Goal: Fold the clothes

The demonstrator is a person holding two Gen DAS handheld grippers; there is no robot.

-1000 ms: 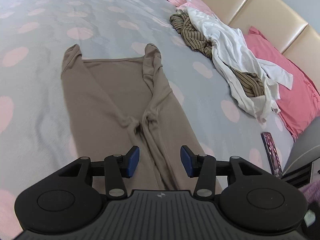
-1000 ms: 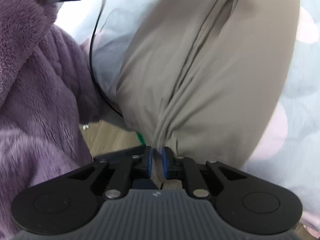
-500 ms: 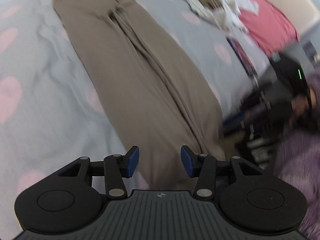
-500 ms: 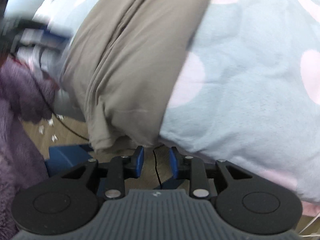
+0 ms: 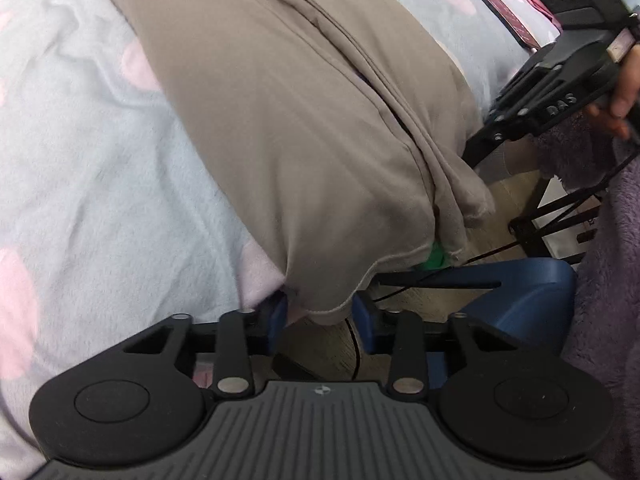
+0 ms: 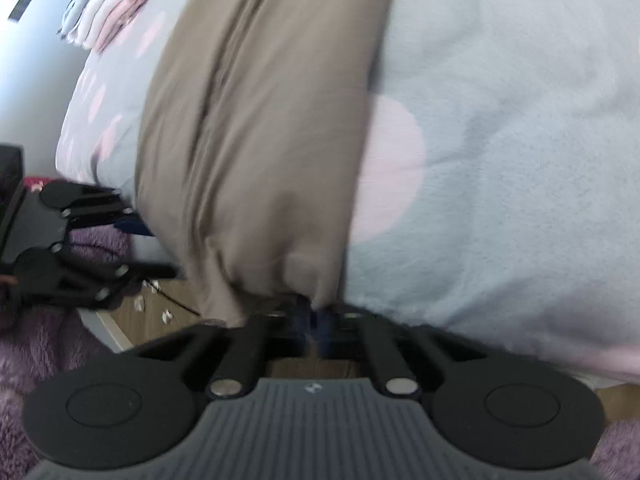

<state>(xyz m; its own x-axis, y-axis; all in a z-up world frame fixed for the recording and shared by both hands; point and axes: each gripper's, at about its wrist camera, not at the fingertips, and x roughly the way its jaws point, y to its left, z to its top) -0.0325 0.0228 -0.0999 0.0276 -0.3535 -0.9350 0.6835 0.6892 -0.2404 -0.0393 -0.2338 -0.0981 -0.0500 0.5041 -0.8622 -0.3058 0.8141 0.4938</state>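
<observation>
Left hand-held gripper [image 5: 320, 316]: jaws closing around the brown garment [image 5: 304, 128] hem, 6 o'clock.
Right hand-held gripper [image 6: 314, 316]: clamped on the hem.
Risk: thin bite slips, fold skews.

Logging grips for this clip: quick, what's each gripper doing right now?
Left gripper: closing, long taupe knit garment hem corner between its pads, not yet pinched.
Right gripper: shut on the garment's other hem corner.
</observation>
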